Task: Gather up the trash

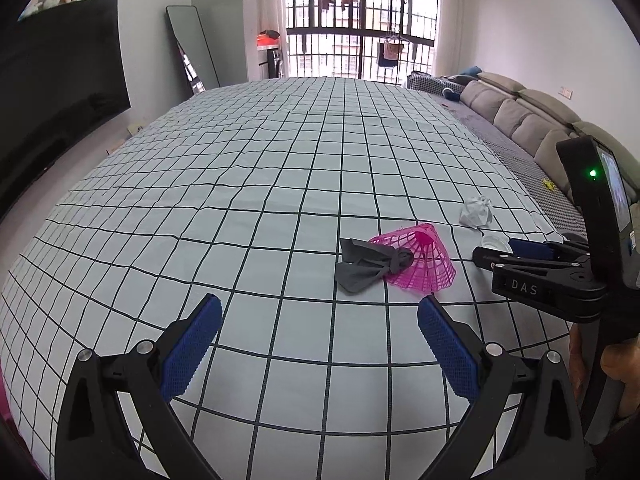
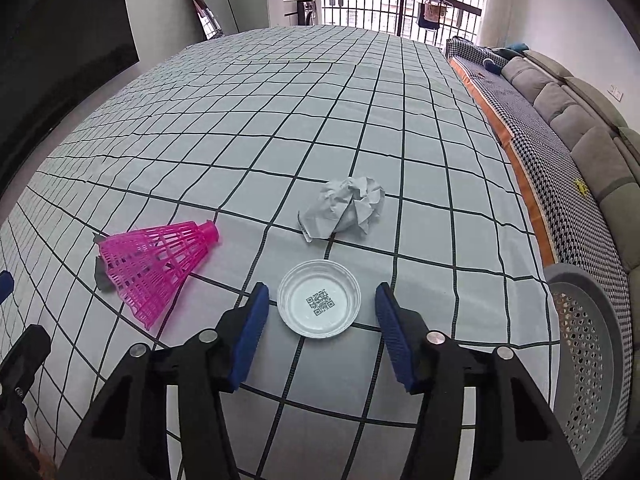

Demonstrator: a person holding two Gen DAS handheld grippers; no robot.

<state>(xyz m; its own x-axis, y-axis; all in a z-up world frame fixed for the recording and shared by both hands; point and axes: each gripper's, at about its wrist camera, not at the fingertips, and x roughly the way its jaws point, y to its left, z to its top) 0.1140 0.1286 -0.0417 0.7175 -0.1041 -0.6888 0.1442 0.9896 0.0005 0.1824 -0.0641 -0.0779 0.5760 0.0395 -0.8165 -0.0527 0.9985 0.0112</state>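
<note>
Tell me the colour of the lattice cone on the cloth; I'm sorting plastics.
Bright pink plastic lattice cone, clearest in the right wrist view.

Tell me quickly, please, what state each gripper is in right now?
Left gripper: open, holding nothing.
Right gripper: open around the clear plastic lid, pads not touching it.

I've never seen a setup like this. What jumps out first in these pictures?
Probably the bright pink plastic shuttlecock, lying on its side on the checked cloth with a dark grey rag beside it. Next, the round clear lid with a printed square code, sitting between the right gripper's blue fingers. Just beyond it lies a crumpled paper ball.
</note>
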